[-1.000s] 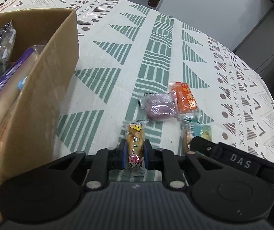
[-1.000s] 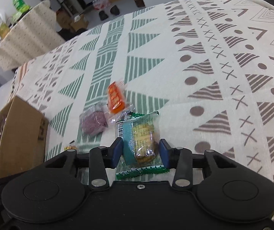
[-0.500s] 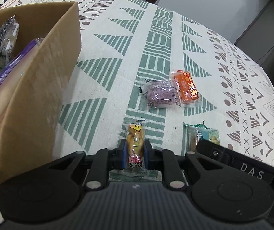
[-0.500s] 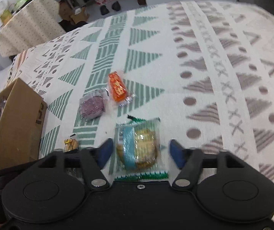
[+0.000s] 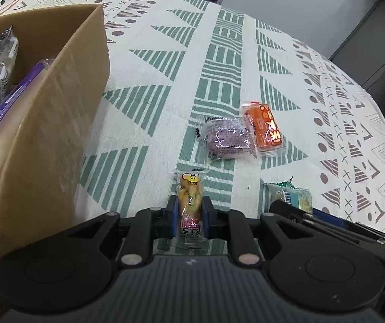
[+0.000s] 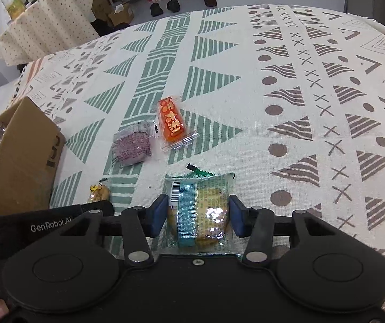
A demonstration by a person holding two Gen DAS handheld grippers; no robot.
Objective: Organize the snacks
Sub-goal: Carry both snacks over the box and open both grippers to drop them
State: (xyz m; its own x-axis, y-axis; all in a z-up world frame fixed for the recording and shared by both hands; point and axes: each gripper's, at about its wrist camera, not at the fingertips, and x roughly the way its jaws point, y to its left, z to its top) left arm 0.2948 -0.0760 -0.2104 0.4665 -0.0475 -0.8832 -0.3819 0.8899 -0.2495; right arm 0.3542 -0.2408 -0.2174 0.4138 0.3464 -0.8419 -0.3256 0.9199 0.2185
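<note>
Left wrist: left tongs (image 5: 190,211) clamped on yellow snack (image 5: 189,202); right tongs (image 6: 197,215) open astride cookie packet (image 6: 199,212).

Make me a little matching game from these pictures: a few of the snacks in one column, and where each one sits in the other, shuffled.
Things:
1. yellow snack packet
2. green cookie packet
3. purple snack
4. long purple-edged packet

Places:
A. inside the cardboard box
B. lying on the tablecloth beside the orange snack
C. between the open right gripper fingers
D. pinched in the left gripper

Pairs: 1-D, 2-C, 3-B, 4-A
</note>
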